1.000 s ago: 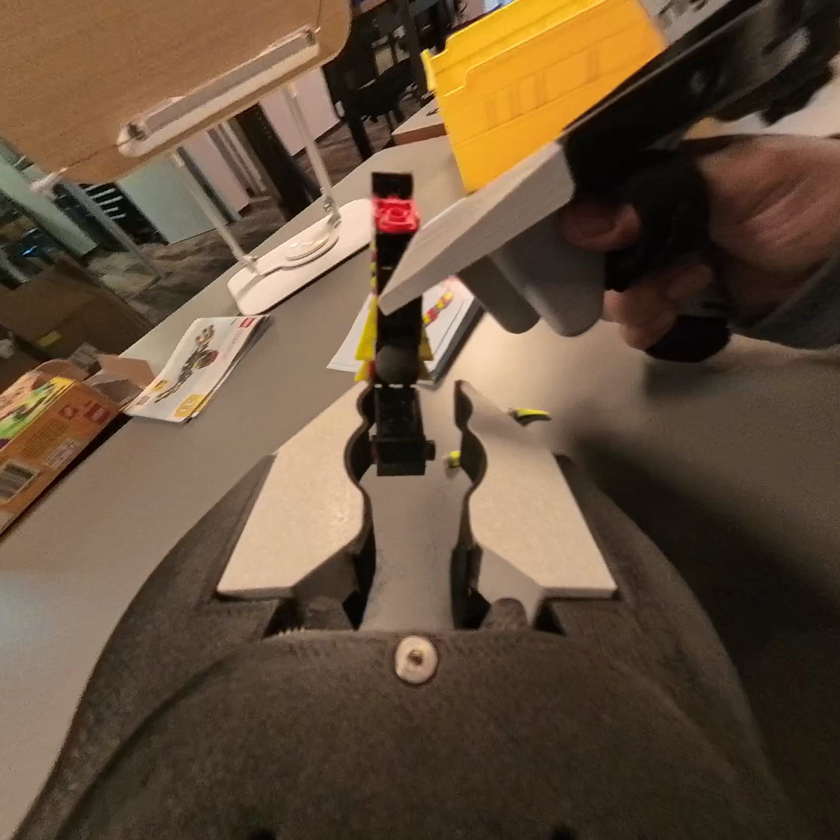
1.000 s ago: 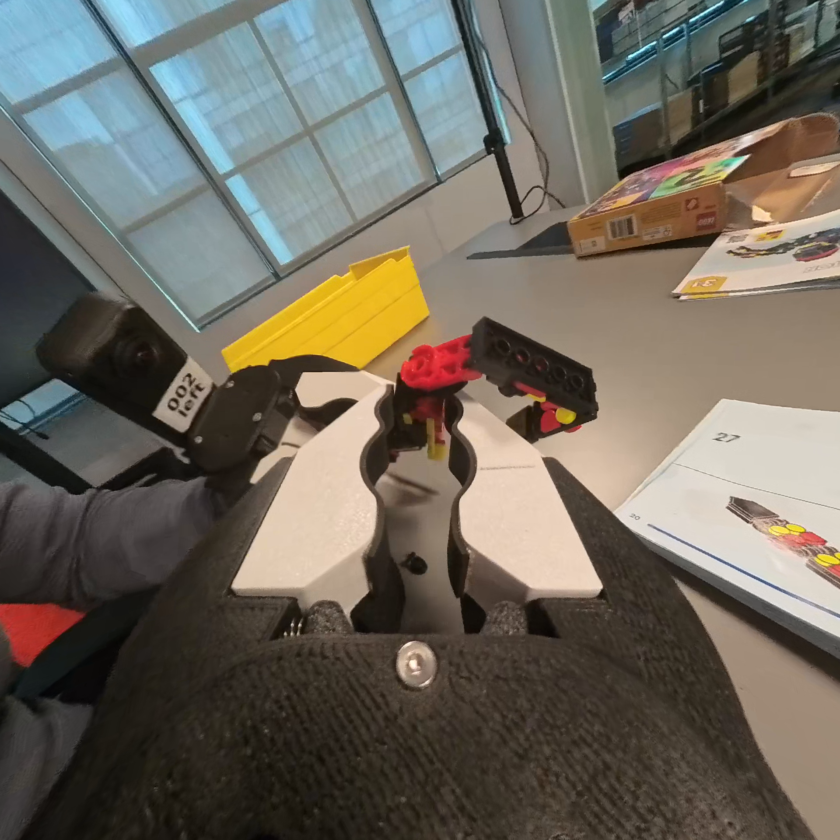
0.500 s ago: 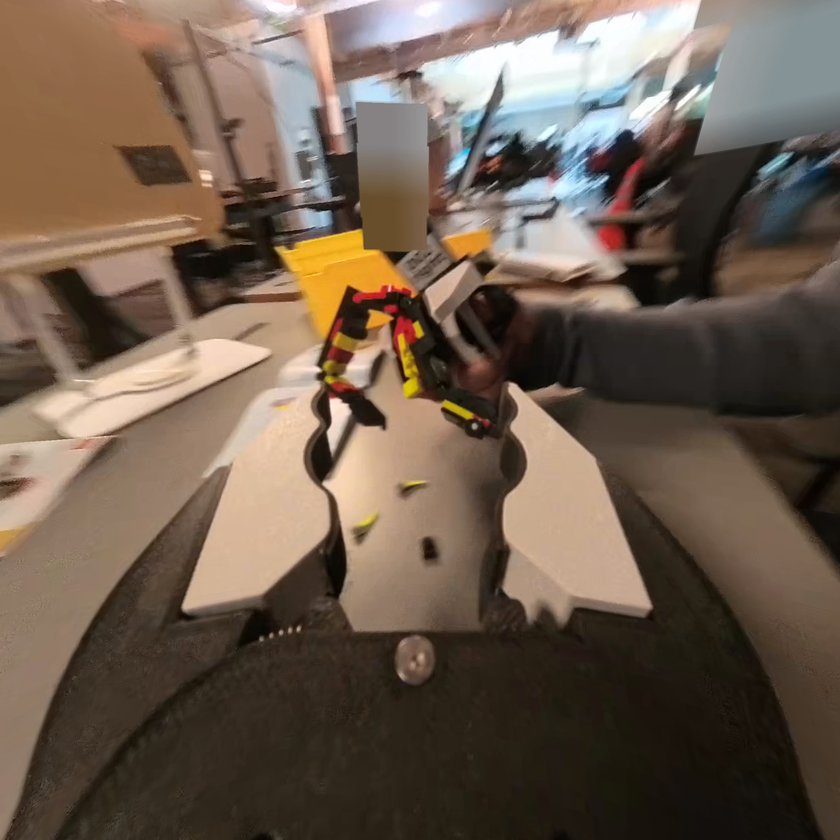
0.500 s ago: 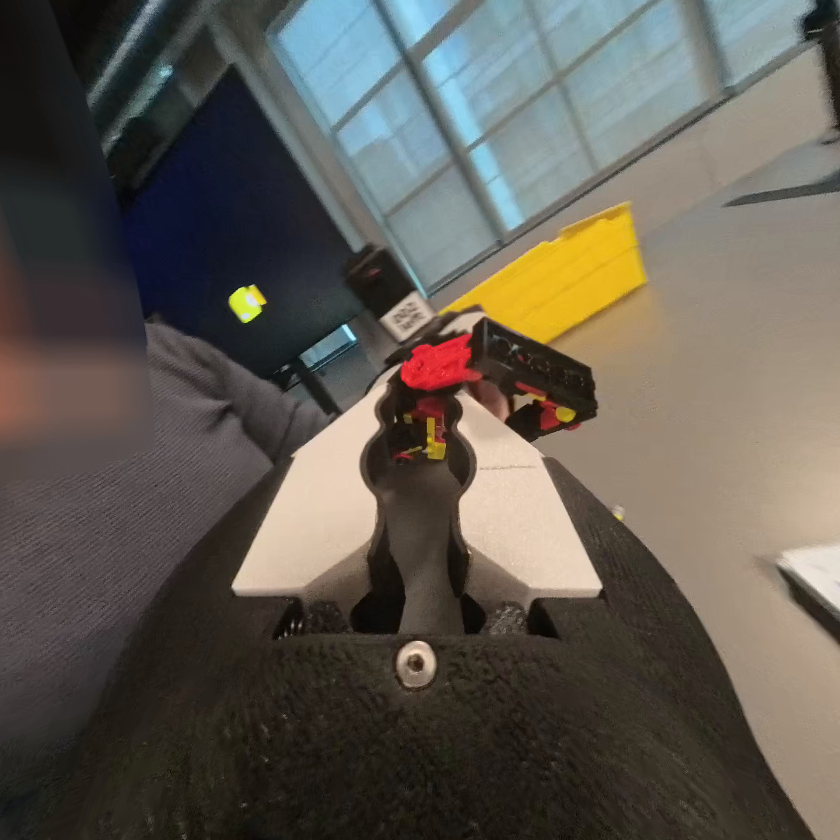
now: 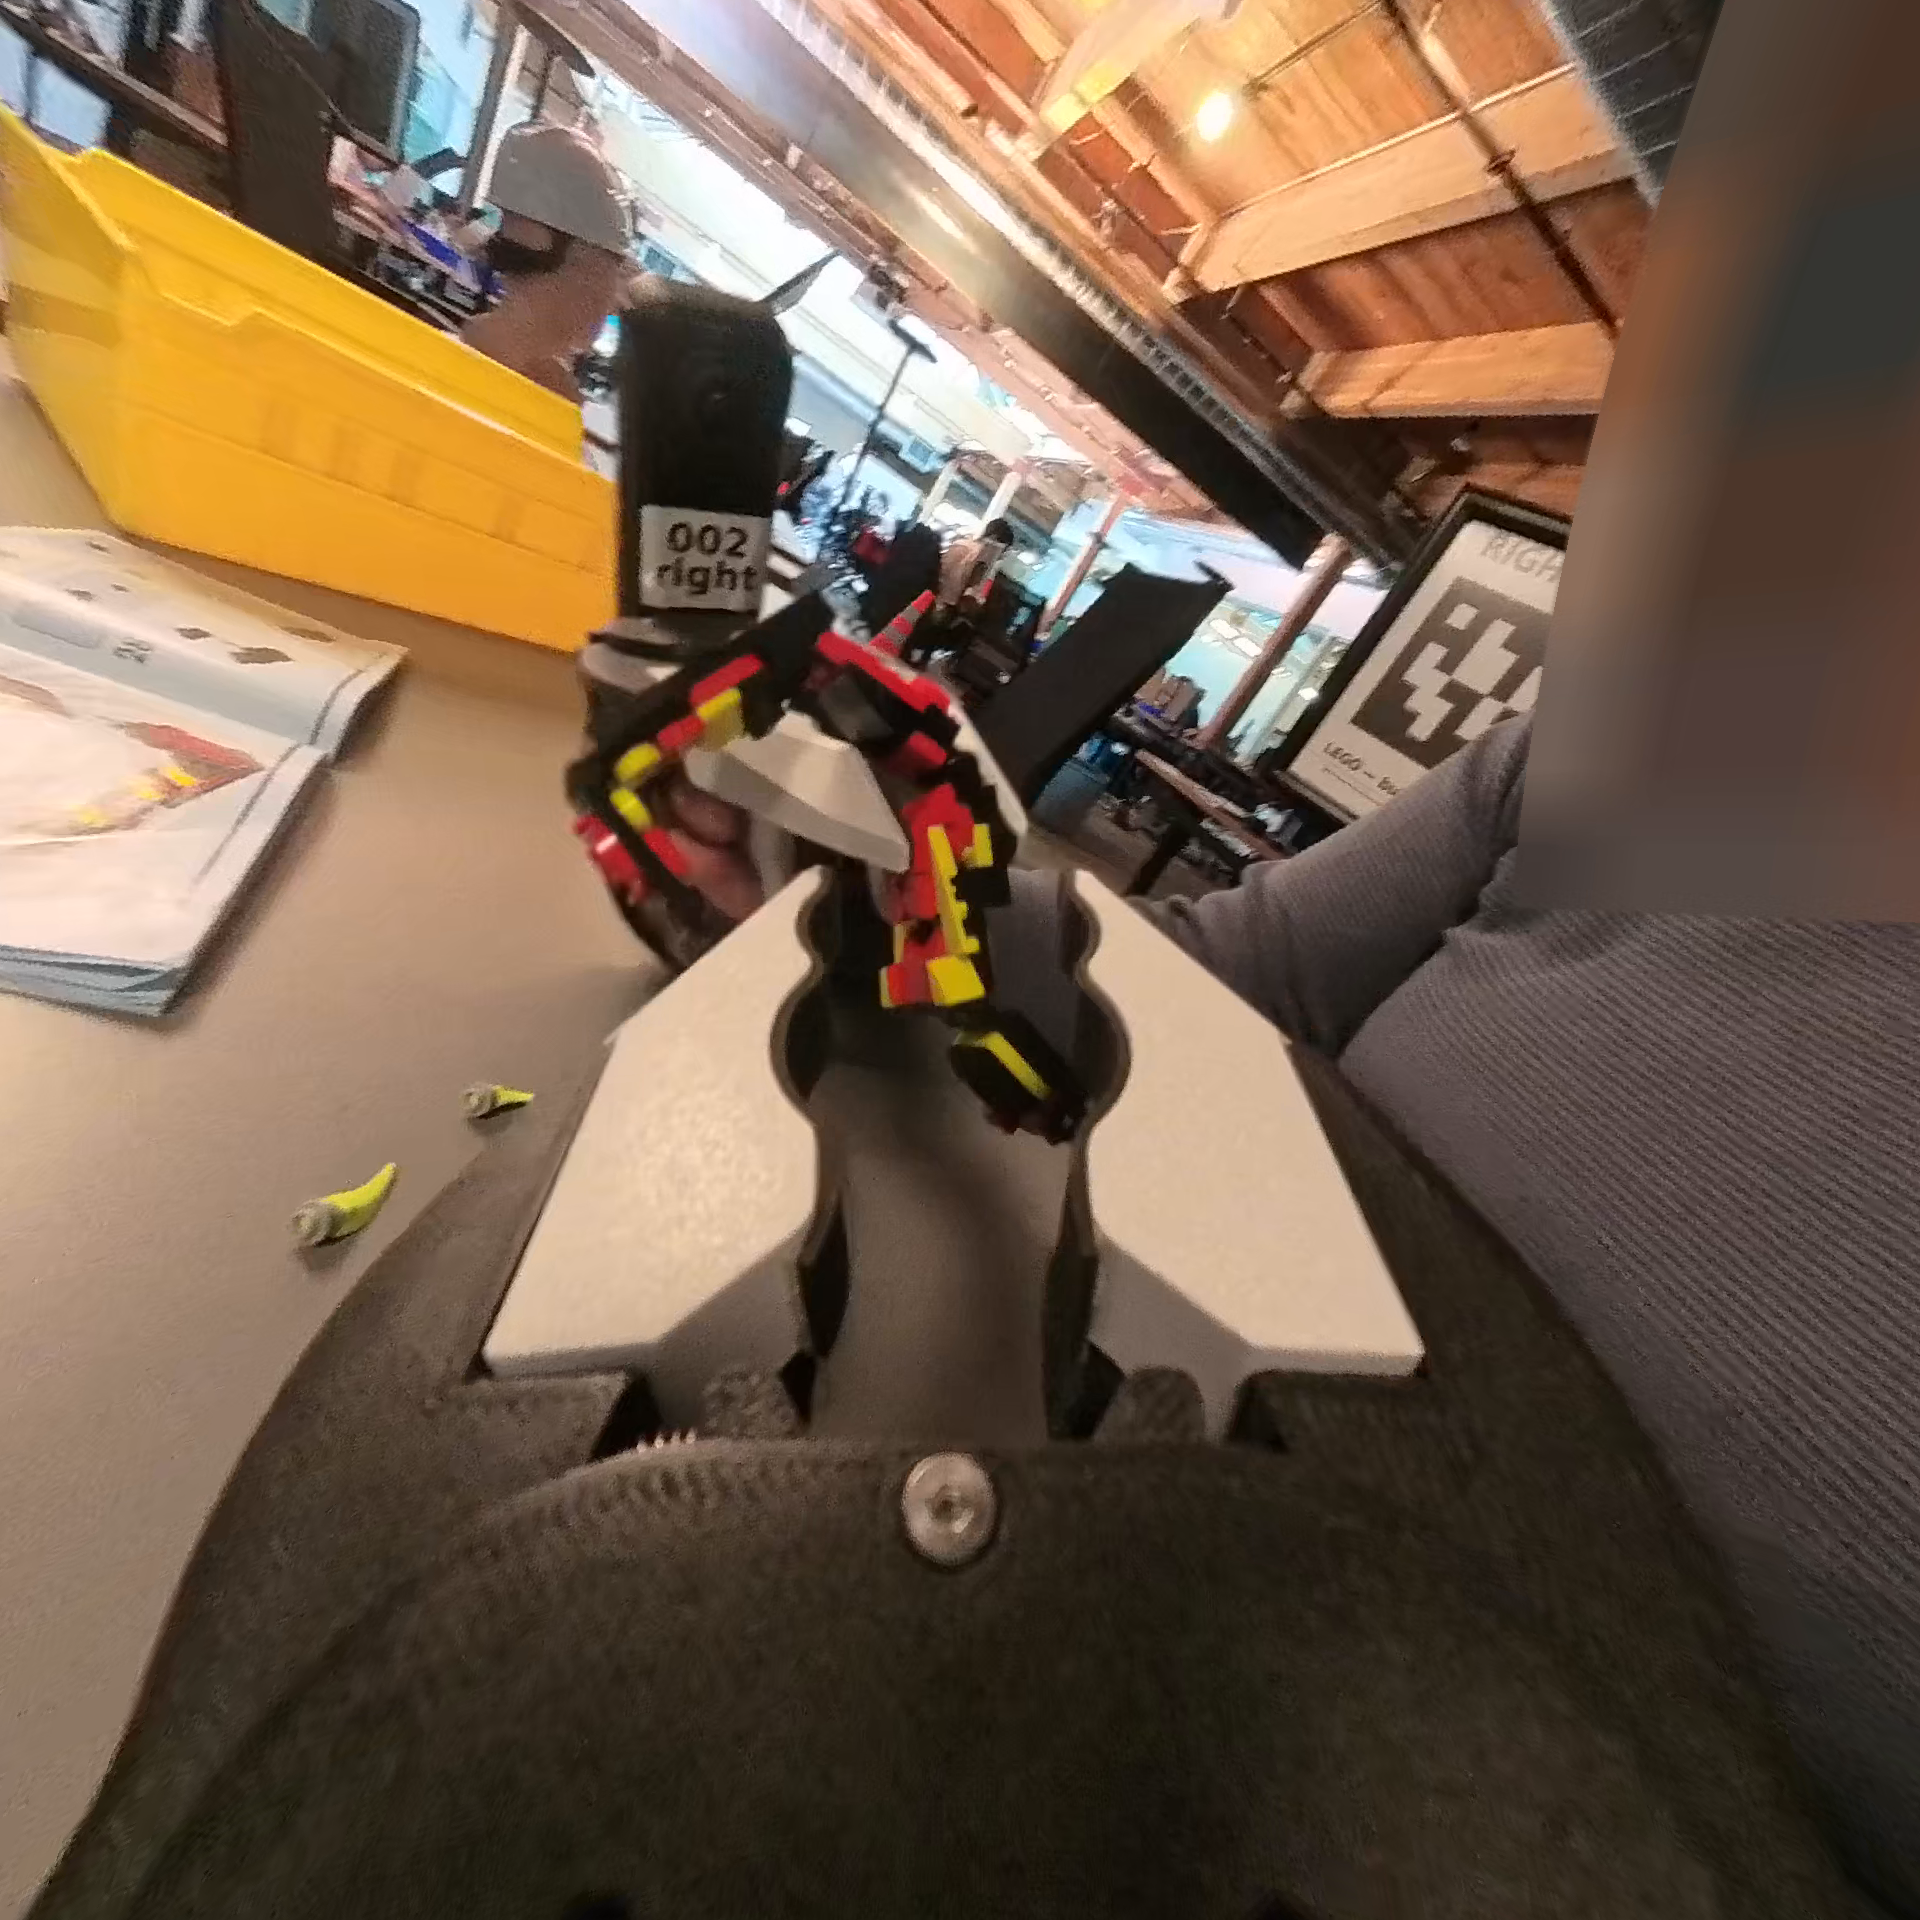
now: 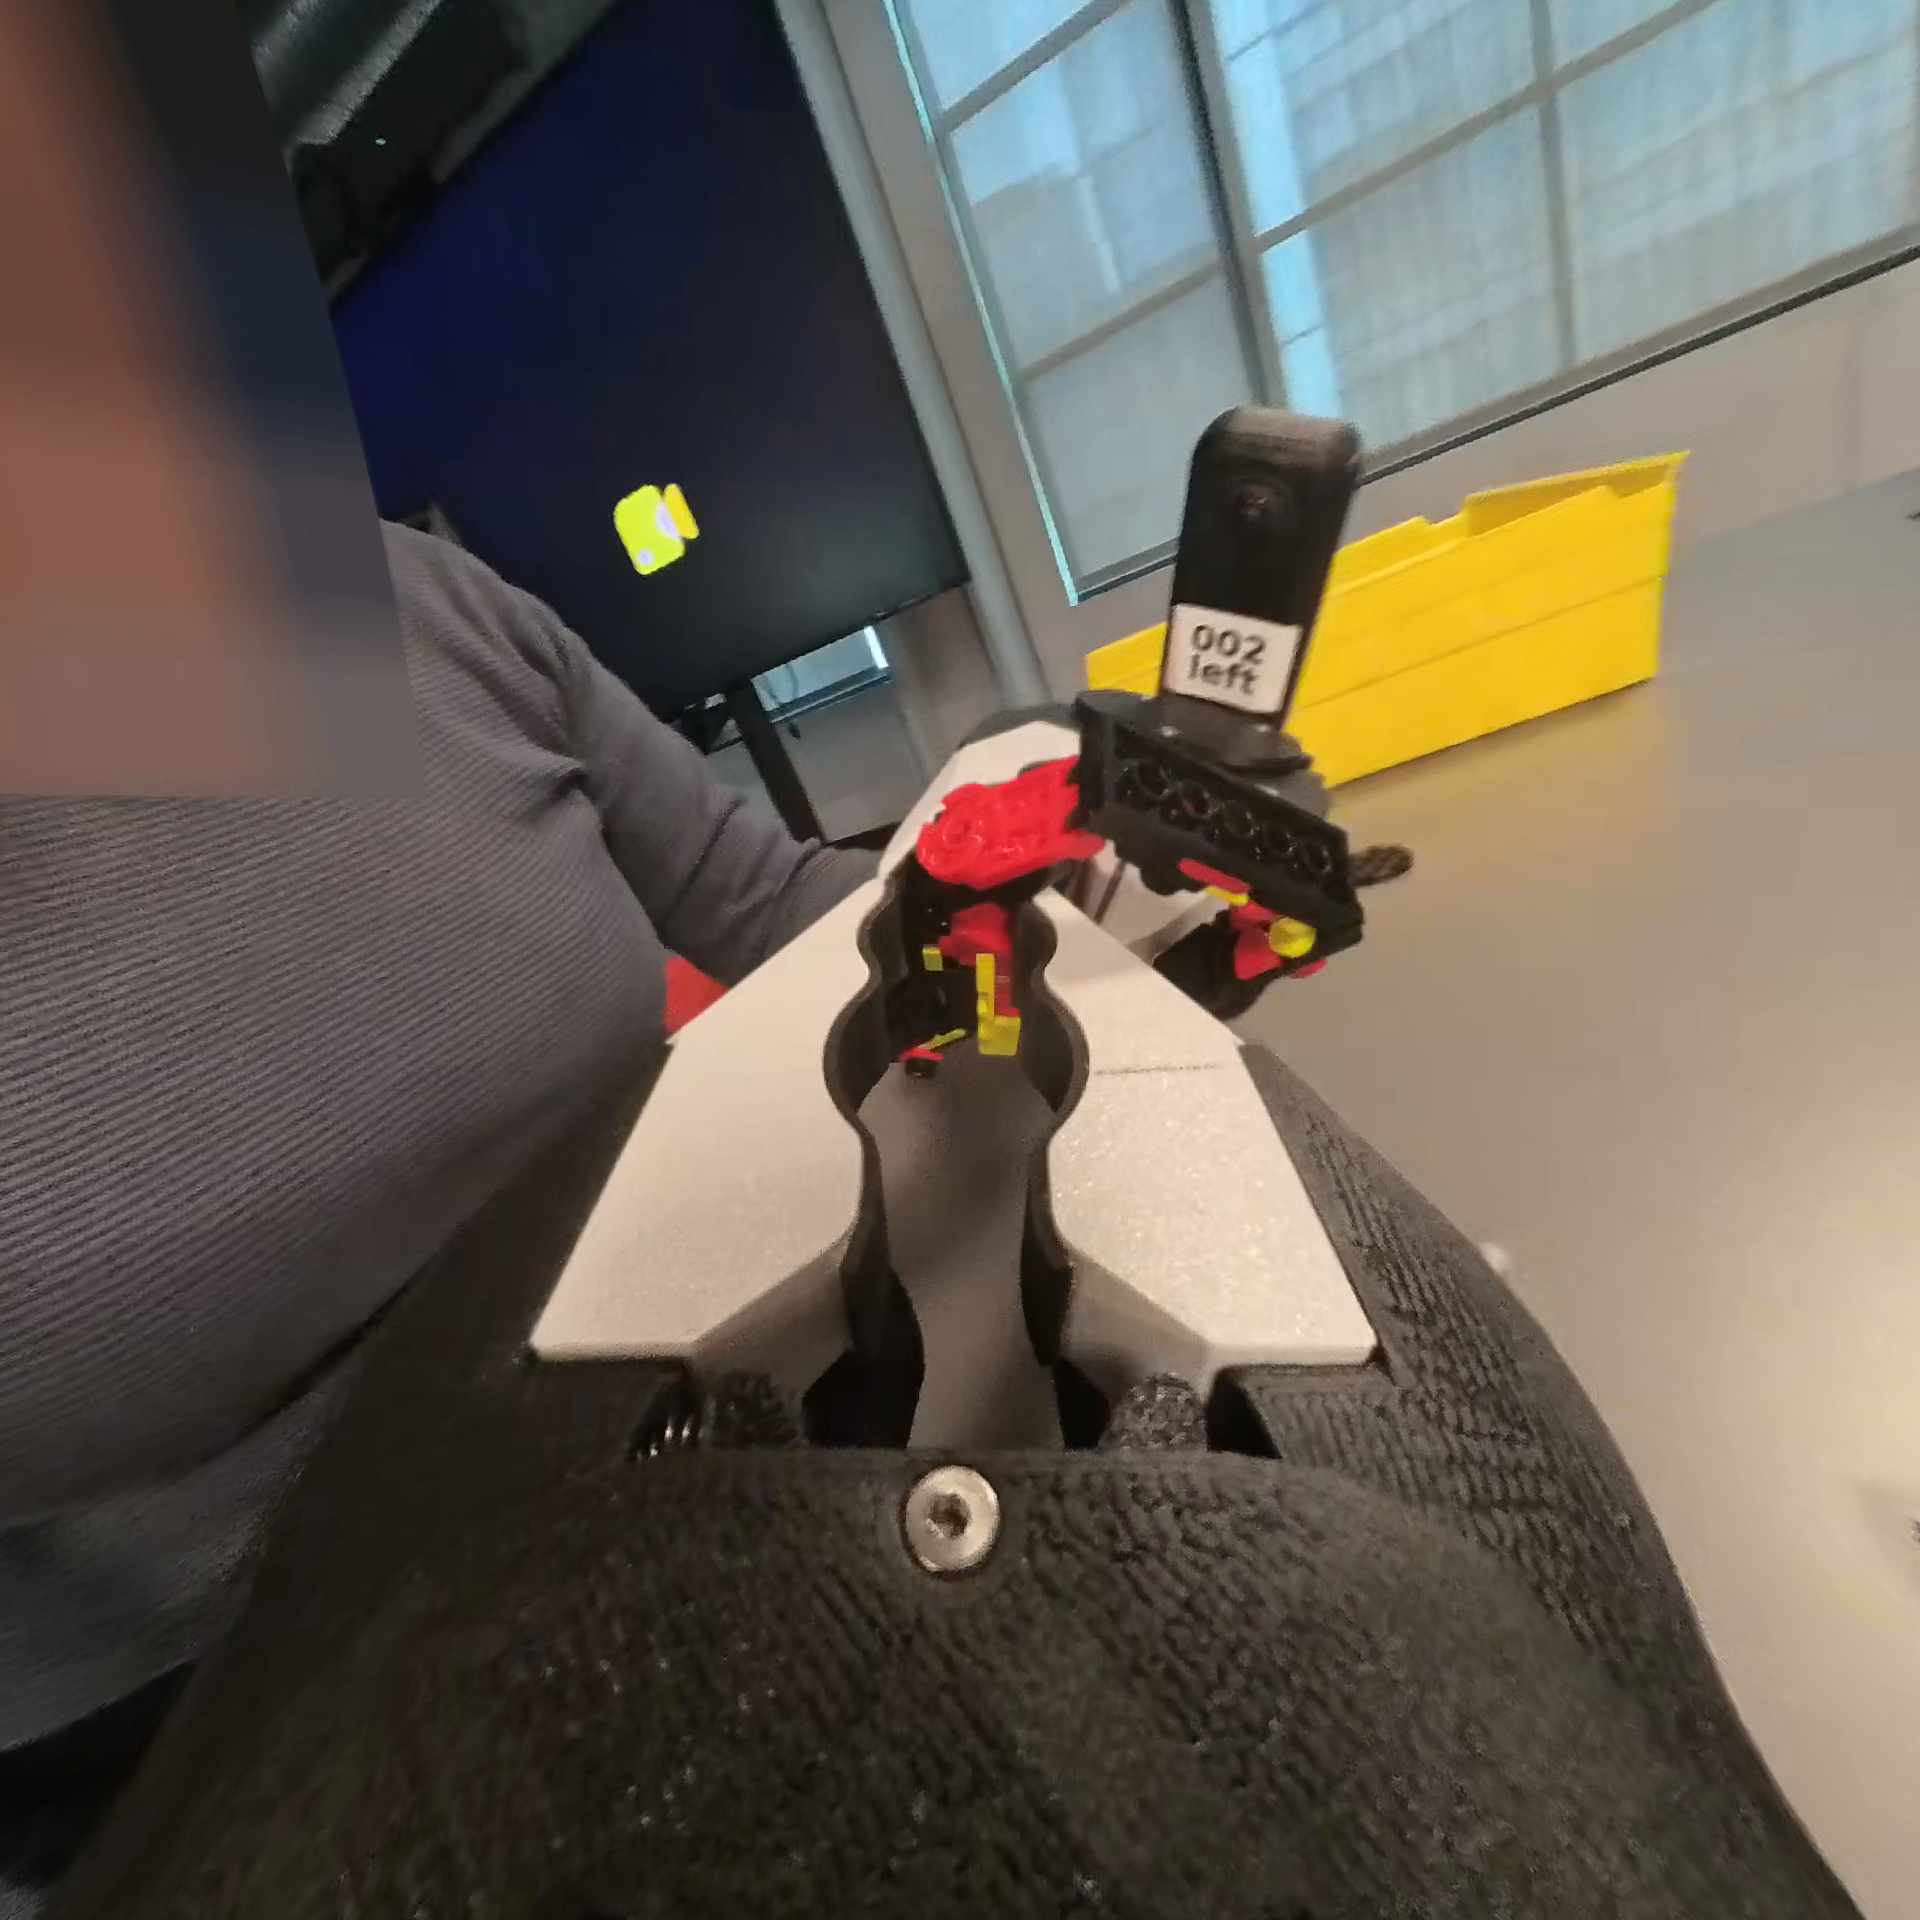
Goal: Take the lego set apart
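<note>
The lego model (image 5: pixel 935 914) is a black, red and yellow build with jointed limbs. My right gripper (image 6: pixel 961 904) is shut on its red and black middle (image 6: pixel 987 831) and holds it above the table. In the left wrist view the right gripper (image 5: pixel 904 769) faces me with the model in its grey fingers. My left gripper (image 5: pixel 945 894) is open. One dangling limb of the model hangs in the gap between its fingers, close to the right finger (image 5: pixel 1195 1143). I cannot tell whether it touches.
A yellow bin (image 5: pixel 260 416) stands at the back of the grey table (image 5: pixel 156 1351). An open instruction booklet (image 5: pixel 135 748) lies at the left. Two small yellow-green loose pieces (image 5: pixel 343 1210) lie by my left gripper. A person's grey sleeve (image 5: pixel 1558 1143) fills the right. Both grippers' tips are close together, under 4 cm apart.
My left gripper let go of the model's black part, opened wide and swung round to face the right gripper. The right gripper kept its hold and turned the model toward the person.
</note>
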Motion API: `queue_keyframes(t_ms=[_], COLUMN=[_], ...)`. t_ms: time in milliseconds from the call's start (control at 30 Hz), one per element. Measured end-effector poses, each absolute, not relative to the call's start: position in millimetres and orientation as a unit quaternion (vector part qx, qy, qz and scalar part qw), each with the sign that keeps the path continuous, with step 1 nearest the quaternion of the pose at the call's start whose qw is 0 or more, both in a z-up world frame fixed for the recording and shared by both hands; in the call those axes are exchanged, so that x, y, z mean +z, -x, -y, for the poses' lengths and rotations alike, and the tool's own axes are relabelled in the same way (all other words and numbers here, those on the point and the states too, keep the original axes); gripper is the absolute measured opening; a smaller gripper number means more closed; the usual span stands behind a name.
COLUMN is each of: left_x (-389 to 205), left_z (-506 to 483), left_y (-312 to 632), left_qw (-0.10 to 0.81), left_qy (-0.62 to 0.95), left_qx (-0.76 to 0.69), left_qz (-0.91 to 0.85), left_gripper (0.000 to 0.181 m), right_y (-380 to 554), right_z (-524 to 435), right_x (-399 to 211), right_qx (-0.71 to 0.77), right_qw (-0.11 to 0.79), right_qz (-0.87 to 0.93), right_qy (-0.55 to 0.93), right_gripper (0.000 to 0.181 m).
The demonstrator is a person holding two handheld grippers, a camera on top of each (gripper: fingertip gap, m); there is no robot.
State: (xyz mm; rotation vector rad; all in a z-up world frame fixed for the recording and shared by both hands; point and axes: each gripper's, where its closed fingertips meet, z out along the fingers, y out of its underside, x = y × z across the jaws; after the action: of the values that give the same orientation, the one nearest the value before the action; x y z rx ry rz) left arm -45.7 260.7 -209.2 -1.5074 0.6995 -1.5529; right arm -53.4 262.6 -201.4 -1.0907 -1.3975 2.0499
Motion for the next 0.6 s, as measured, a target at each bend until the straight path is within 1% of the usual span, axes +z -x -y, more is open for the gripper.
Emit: queue_keyframes(t_ms=[100, 233, 467, 533, 600], left_x=[-215.2, -220.4, -228.9, -228.6, -228.0], left_z=[-270.0, -271.8, -271.4, -272.9, -274.9], left_y=[50.4, 53.2, 46.6, 46.1, 45.9], left_qw=[0.445, 0.435, 0.416, 0.413, 0.410], left_qy=[0.628, 0.648, 0.663, 0.665, 0.666], left_qx=[-0.575, -0.559, -0.555, -0.559, -0.566], left_qz=[-0.278, -0.280, -0.282, -0.273, -0.260], left_gripper=[0.041, 0.041, 0.046, 0.051, 0.052], right_y=[53.6, 50.5, 54.1, 55.1, 56.0], right_z=[-276.8, -296.1, -302.6, -303.8, -304.0], right_x=[-196.5, -190.5, -194.3, -194.4, -193.8], right_qx=[0.724, 0.707, 0.659, 0.638, 0.618], right_qw=[0.268, 0.329, 0.383, 0.407, 0.431], right_qz=[0.490, 0.466, 0.482, 0.490, 0.499], right_qy=[0.404, 0.419, 0.432, 0.432, 0.428], right_gripper=[0.019, 0.019, 0.018, 0.018, 0.017])
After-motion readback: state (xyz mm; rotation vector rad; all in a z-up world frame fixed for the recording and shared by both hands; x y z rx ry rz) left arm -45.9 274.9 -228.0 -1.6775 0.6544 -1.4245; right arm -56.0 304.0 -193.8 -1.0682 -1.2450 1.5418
